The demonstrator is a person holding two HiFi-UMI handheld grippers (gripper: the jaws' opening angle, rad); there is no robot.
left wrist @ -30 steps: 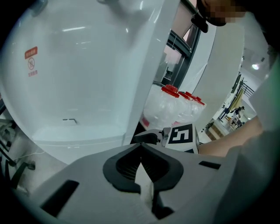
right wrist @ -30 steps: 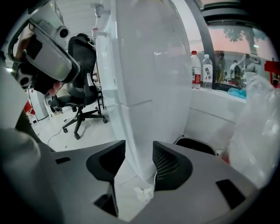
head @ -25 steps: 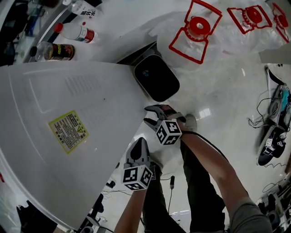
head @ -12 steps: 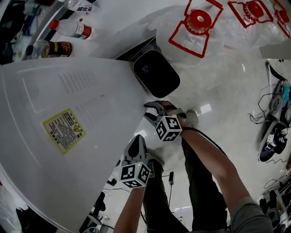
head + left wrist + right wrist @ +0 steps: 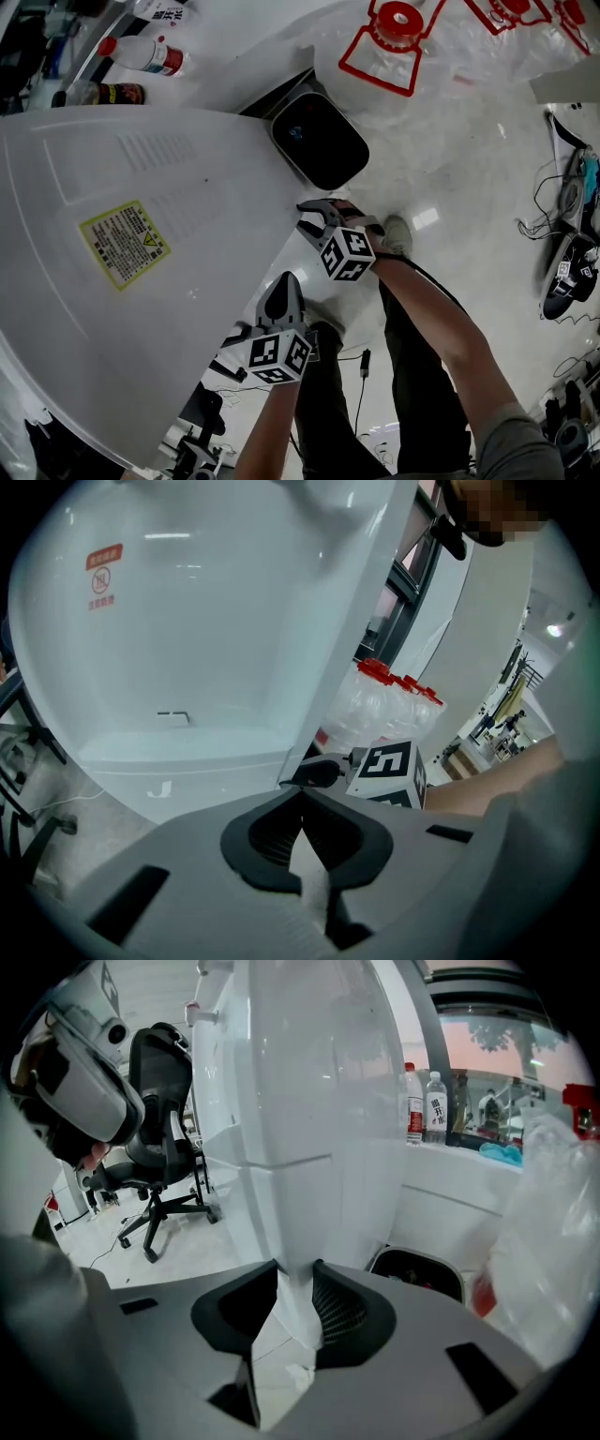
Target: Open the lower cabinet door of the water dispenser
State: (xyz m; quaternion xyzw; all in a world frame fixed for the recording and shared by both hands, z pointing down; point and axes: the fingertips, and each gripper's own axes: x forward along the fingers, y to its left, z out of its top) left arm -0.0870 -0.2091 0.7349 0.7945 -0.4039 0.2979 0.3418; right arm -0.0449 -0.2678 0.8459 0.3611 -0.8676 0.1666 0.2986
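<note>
The white water dispenser (image 5: 141, 281) fills the left of the head view, with a yellow label on its side. My right gripper (image 5: 307, 220) is at its front corner, low down. In the right gripper view the jaws have just been closing and now pinch the white edge of the lower cabinet door (image 5: 298, 1241) between the pads of my right gripper (image 5: 295, 1274). My left gripper (image 5: 281, 289) hangs just below and nearer me, beside the dispenser's side wall (image 5: 187, 621). My left gripper (image 5: 301, 797) is shut, tips together, with nothing in it.
A black-topped bin (image 5: 319, 141) stands right beyond the dispenser. Bagged water bottles with red caps (image 5: 398, 28) lie behind it. Drink bottles (image 5: 141, 54) sit on a ledge. Cables and shoes (image 5: 567, 281) lie at the right. An office chair (image 5: 159, 1147) stands at the left.
The right gripper's jaws have drawn closer together around the door's edge. Both hands stay almost where they were; the head view has shifted slightly.
</note>
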